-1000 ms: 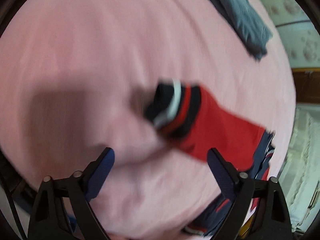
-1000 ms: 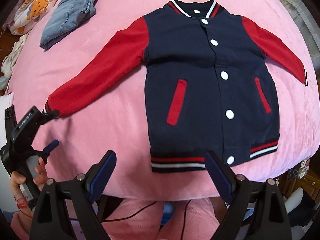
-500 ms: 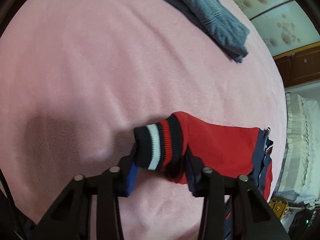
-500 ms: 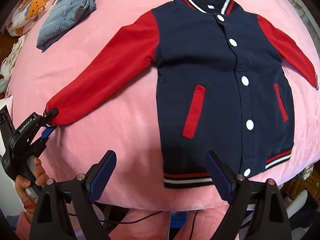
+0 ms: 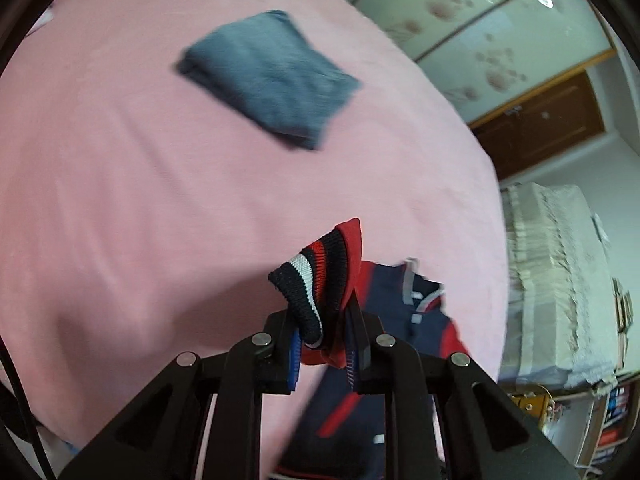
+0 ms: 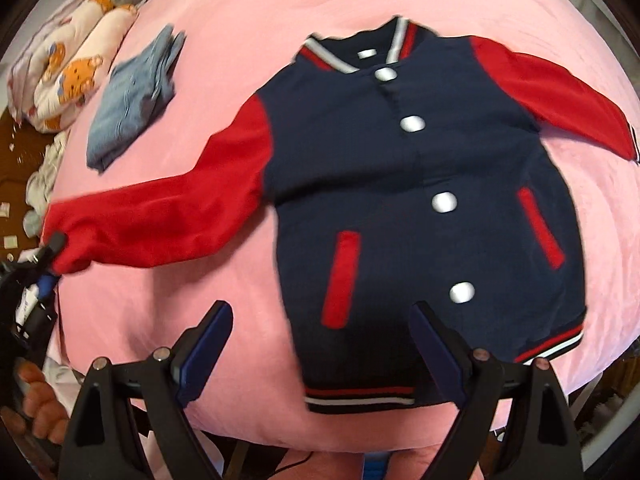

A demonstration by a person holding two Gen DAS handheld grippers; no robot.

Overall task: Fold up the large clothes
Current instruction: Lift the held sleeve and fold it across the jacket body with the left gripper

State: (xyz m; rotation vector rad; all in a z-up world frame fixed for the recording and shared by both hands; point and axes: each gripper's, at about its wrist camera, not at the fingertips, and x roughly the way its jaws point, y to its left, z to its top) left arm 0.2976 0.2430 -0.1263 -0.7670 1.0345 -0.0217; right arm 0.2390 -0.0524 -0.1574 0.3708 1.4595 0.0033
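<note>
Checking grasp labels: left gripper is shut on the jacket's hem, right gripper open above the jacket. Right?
Not the hem. The left gripper is shut on the striped cuff of the red sleeve, as the left wrist view shows. The right gripper is open above the jacket, as stated.

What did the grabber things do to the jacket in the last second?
The left gripper closed on the striped cuff of the red sleeve and lifted it off the pink bed. The right gripper stayed open, though its view of the jacket shifted. The folded jeans stayed put.
</note>
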